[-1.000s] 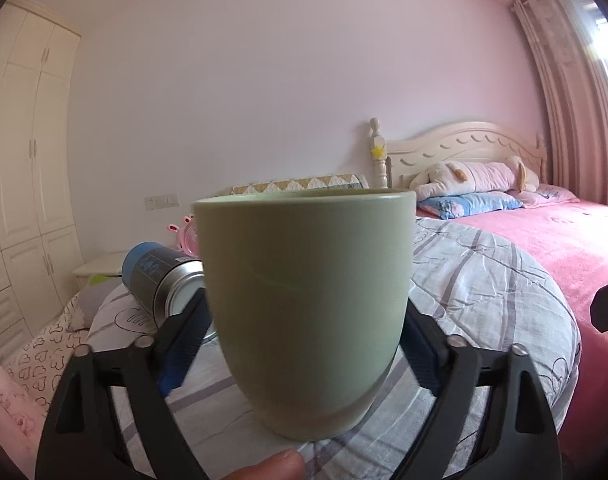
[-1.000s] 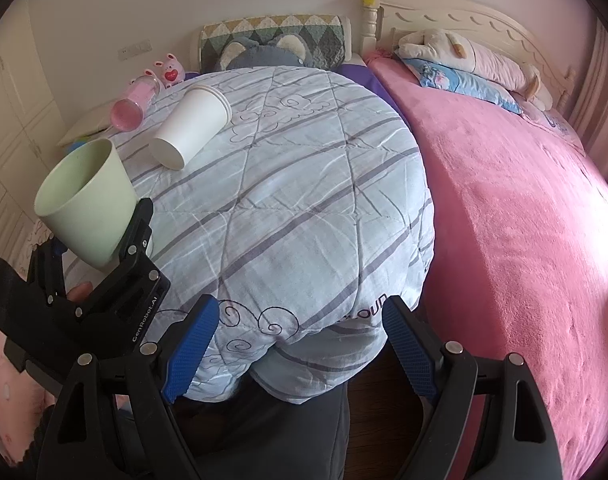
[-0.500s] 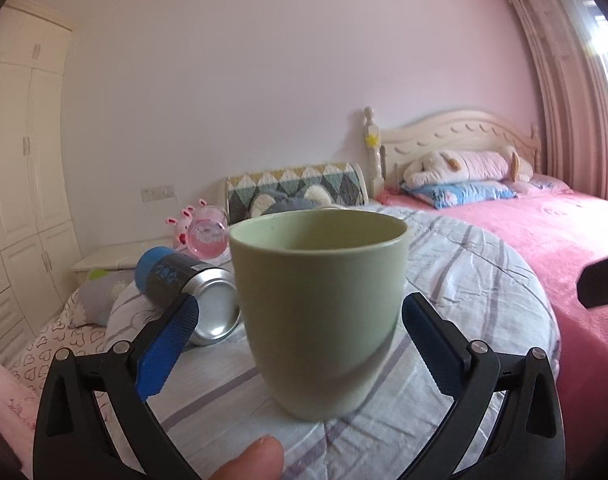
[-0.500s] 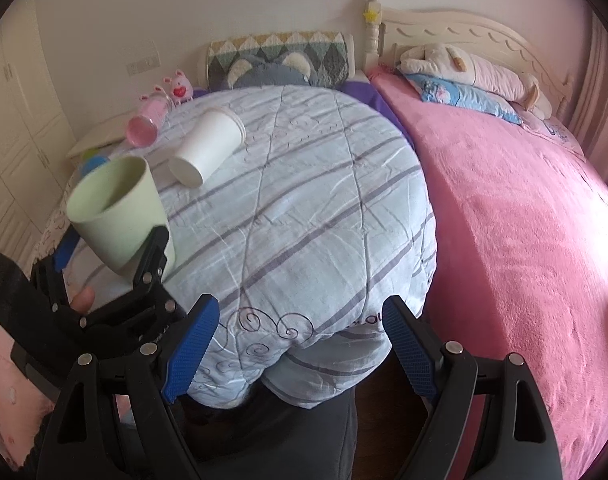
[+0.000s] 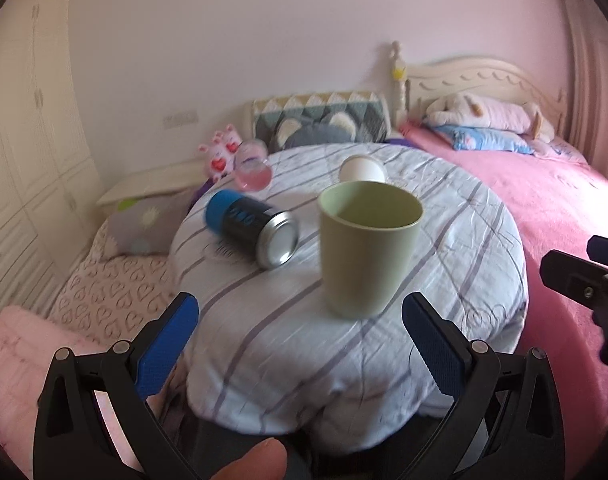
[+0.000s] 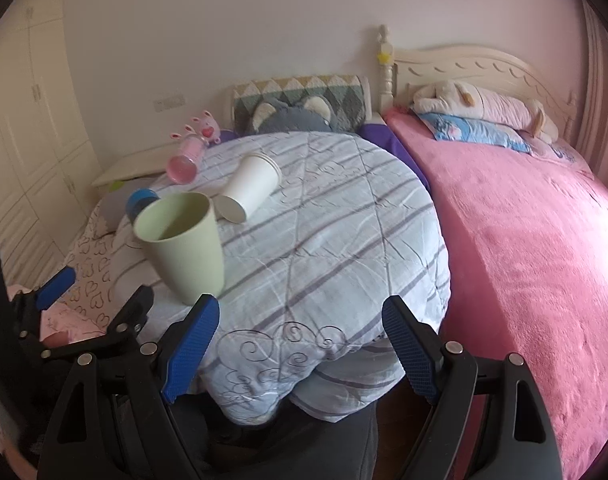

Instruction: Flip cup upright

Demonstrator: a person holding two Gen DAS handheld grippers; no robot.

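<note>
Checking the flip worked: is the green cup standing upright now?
Upright. The green cup stands on its base on the striped quilt, open mouth up. The left hand-held gripper is open, clear of it.

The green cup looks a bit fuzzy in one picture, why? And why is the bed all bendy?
Left wrist view: the green cup and the blue can are smeared by motion blur. Right wrist view: sharper, the cup's rim is crisp. Both views: the fisheye lens bulges the striped quilt into a dome and darkens the corners.
</note>
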